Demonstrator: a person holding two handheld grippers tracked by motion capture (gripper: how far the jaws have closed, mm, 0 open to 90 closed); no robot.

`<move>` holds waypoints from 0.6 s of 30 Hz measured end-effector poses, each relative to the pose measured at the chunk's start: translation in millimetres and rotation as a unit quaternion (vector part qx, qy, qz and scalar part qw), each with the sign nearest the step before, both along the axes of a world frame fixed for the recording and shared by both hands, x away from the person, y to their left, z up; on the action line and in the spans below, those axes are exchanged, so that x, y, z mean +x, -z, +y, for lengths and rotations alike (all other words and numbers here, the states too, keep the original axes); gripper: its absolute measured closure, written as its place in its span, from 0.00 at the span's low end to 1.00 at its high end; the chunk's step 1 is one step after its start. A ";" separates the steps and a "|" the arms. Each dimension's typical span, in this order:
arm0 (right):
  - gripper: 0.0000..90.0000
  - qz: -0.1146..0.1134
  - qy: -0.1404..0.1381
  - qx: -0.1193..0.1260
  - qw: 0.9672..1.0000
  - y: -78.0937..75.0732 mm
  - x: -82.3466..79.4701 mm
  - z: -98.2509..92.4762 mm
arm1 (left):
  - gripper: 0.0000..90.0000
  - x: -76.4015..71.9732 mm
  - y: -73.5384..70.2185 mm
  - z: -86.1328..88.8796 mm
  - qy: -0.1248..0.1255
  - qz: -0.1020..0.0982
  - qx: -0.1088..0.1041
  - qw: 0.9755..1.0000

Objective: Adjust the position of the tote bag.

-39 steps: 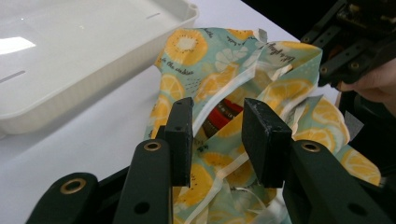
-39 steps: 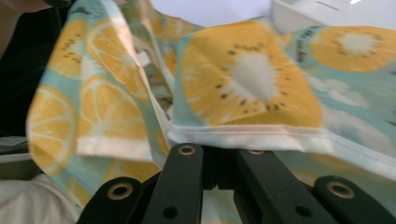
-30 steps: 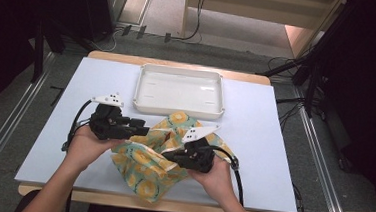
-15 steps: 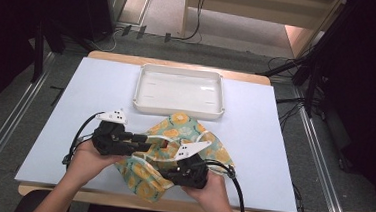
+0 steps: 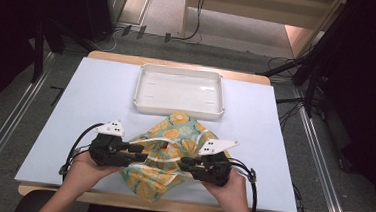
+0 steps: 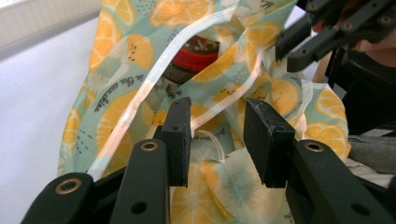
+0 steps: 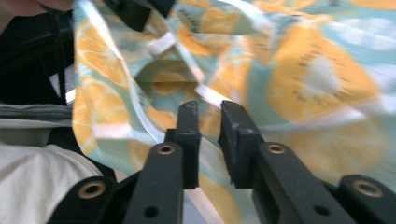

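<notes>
I count one bag (image 5: 168,155), printed with orange slices, on one counter (image 5: 101,95). One white tray (image 5: 178,108) sits behind it. Inside the bag's mouth I can make out one red-and-dark item (image 6: 196,58); I cannot tell whether more lie under it. Two grippers are in play, the left (image 5: 142,157) and the right (image 5: 184,162).

Bag (image 5: 165,152): soft cloth, pale green with orange-slice print and white band trim. Lies crumpled near the worktop's front edge, mouth gaping. Can (image 6: 196,58) inside: red and dark label, partly hidden by the cloth folds.
</notes>
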State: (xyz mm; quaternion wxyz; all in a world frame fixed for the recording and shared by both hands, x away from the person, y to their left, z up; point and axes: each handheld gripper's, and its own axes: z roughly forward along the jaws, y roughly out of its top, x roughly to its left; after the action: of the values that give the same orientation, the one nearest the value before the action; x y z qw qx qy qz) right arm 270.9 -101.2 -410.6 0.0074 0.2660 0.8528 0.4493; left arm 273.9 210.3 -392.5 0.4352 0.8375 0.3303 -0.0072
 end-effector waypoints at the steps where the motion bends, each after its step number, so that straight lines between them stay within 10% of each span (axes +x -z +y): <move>1: 0.81 -0.003 0.004 0.001 1.000 -0.6 0.6 -5.2 | 0.69 -1.5 -1.0 0.0 0.000 -0.003 -0.001 1.000; 12: 0.62 0.011 0.036 0.003 0.999 1.4 11.4 -12.2 | 0.72 -11.2 -5.7 -1.6 0.013 -0.011 -0.013 1.000; 18: 0.90 0.026 0.034 0.042 0.998 -2.1 32.5 9.7 | 0.75 -13.2 -6.0 -1.8 0.016 -0.013 -0.017 1.000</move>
State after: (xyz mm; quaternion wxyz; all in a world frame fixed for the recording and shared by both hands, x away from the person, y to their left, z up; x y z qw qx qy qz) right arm 303.4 -91.4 -408.5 -0.0107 0.3070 0.8236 0.4768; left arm 260.7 208.5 -386.5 0.4537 0.8352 0.3106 -0.0086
